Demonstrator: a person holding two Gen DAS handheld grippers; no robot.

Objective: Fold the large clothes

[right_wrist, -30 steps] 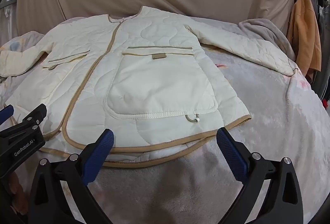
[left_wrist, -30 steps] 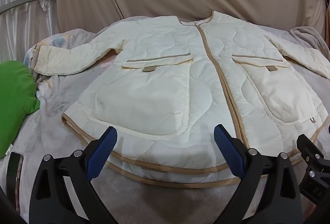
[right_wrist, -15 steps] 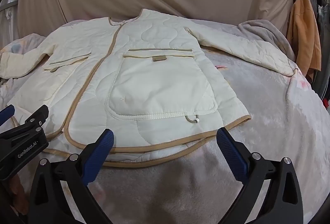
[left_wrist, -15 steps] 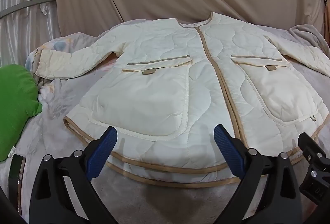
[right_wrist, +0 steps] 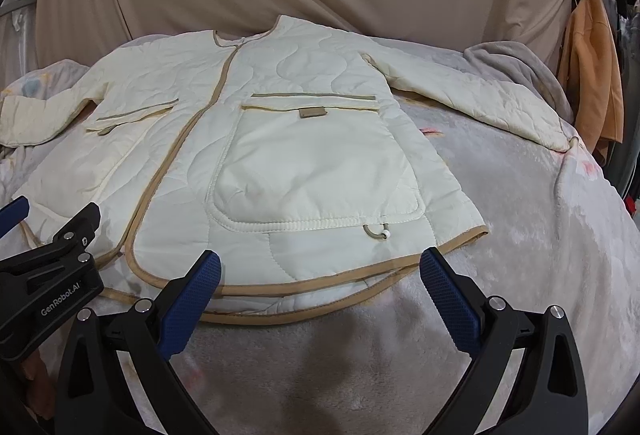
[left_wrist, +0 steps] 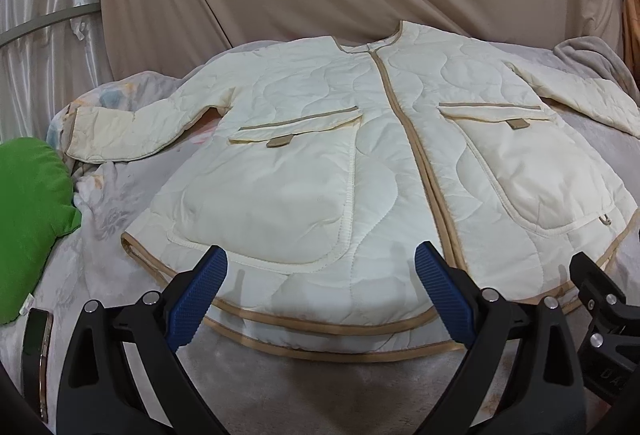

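Lying flat, front up on the grey blanket (right_wrist: 520, 235): cream quilted jacket (left_wrist: 360, 163), pockets look flat. Left gripper (left_wrist: 320, 287) and right gripper (right_wrist: 320, 291) spread wide, hovering at the hem. Green cushion (left_wrist: 32, 219) only in left view, orange cloth (right_wrist: 596, 91) only in right.
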